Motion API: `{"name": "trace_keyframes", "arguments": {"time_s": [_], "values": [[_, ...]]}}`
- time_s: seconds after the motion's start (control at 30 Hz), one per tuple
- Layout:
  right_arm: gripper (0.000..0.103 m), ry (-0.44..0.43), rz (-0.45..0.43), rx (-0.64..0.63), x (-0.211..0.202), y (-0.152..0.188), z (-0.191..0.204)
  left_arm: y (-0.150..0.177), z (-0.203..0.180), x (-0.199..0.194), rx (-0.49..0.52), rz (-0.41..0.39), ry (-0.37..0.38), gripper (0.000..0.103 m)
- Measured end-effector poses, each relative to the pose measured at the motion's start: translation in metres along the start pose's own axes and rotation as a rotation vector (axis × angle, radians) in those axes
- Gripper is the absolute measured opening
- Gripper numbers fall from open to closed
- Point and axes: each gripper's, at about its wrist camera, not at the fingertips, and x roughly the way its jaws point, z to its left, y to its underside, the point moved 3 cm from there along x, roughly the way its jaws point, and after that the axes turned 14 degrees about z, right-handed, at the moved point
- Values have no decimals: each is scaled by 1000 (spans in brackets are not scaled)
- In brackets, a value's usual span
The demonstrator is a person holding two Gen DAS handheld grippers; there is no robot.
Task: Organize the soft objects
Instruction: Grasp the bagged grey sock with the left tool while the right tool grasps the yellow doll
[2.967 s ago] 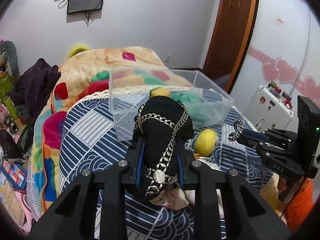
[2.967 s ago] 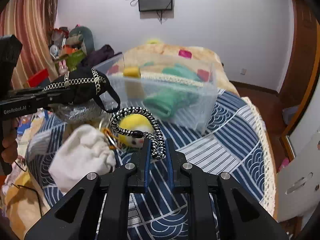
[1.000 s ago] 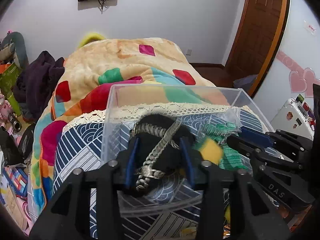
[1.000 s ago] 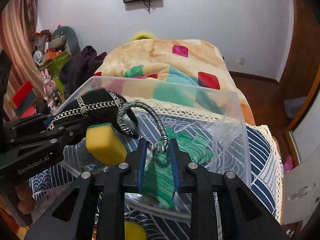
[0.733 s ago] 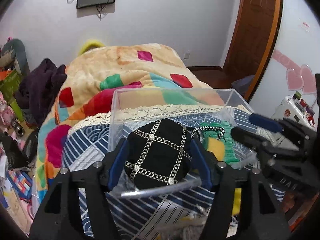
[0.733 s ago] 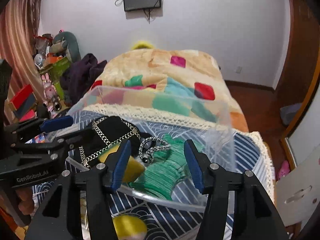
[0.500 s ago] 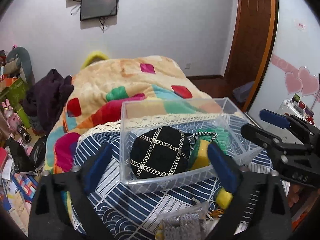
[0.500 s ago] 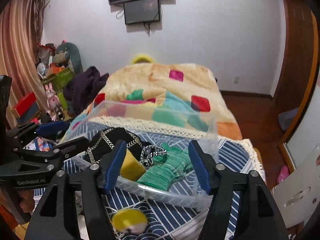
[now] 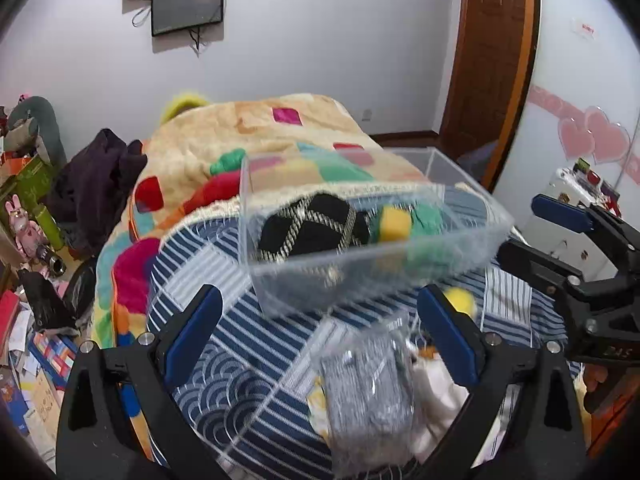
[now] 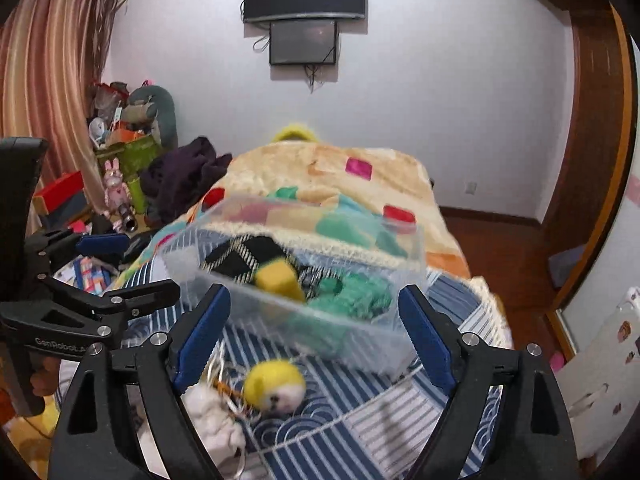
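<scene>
The clear plastic bin (image 10: 304, 300) sits on the blue patterned bed cover (image 10: 360, 412) and serves as the landmark; inside it lie a black chain-trimmed pouch (image 9: 308, 226), a yellow sponge block (image 10: 278, 278) and a green knitted piece (image 10: 352, 292). Nearer the cameras than the bin, loose items wait on the cover: a yellow plush ball (image 10: 274, 386), a white fluffy toy (image 10: 212, 424) beside it, and a grey glittery pouch (image 9: 370, 392). The left gripper (image 9: 320, 332) and the right gripper (image 10: 308, 340) both hang in front of the bin with fingers spread wide and nothing between them. The next step is probably picking up one of the loose items; doing it well likely means closing on the middle of the plush ball so it does not squirt out, then lifting clear of the bin's near wall before letting go. Thin strings near the ball could snag. Beyond the bin, a colourful quilt (image 10: 328, 176) covers the bed, with clutter on the floor to the left.
</scene>
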Motion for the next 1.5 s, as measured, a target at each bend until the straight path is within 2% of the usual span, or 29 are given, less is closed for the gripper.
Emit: {"name": "trace_keyframes", "arguments": {"time_s": [0.33, 0.57, 0.63, 0.7, 0.83, 0.9, 1.0, 1.13, 1.33, 1.5], "values": [[84, -50, 121, 36, 24, 42, 6, 33, -9, 19, 27, 39, -16, 99], [83, -84, 175, 64, 39, 49, 4, 45, -8, 25, -15, 41, 23, 99], [81, -90, 181, 69, 42, 50, 4, 46, -9, 26, -15, 38, 36, 91], [67, -104, 194, 71, 46, 50, 5, 49, -11, 29, -2, 55, 60, 76], [57, -144, 216, 90, 51, 54, 5, 51, -11, 31, -12, 54, 81, 64], [46, -169, 217, 89, 50, 56, 7, 52, -13, 32, -13, 64, 108, 49], [41, -178, 213, 82, 48, 57, 10, 53, -16, 29, -10, 57, 109, 38], [40, -163, 198, 79, 44, 56, 8, 50, -16, 21, 1, 42, 117, 31], [40, -137, 153, 80, 31, 50, 4, 37, -14, -2, 15, -18, 130, 30], [40, -101, 98, 82, 15, 41, -4, 16, -13, -19, 18, -76, 110, 30]]}}
